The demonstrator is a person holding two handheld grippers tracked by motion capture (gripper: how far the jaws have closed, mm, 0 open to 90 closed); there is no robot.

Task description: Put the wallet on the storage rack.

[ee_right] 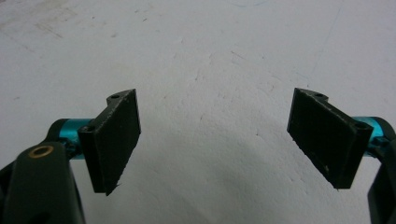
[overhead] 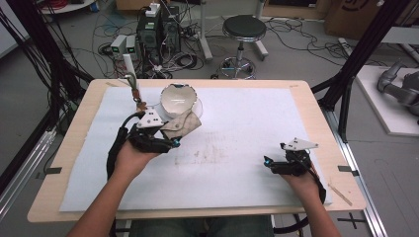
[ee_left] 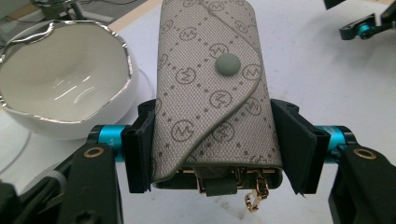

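Key pouch [ee_left: 212, 93], grey patterned fabric with a snap flap, looks light and soft yet firm enough to pinch by its long edges. It sits clamped between the left gripper [ee_left: 212, 149] jaws, raised beside the white bowl [ee_left: 60, 84]. Farther off, the right gripper [ee_right: 217, 140] hangs released above the table cover [ee_right: 210, 46].

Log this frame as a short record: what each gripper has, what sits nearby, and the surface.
left gripper: shut on the key pouch, clamped by its sides
key pouch: grey monogram fabric, snap flap closed, gold clip hanging out at the near end
right gripper: open, nothing between the pads, over the white mat
bowl: white, silver wavy rim, just beyond the pouch
surface: white mat on a wooden table
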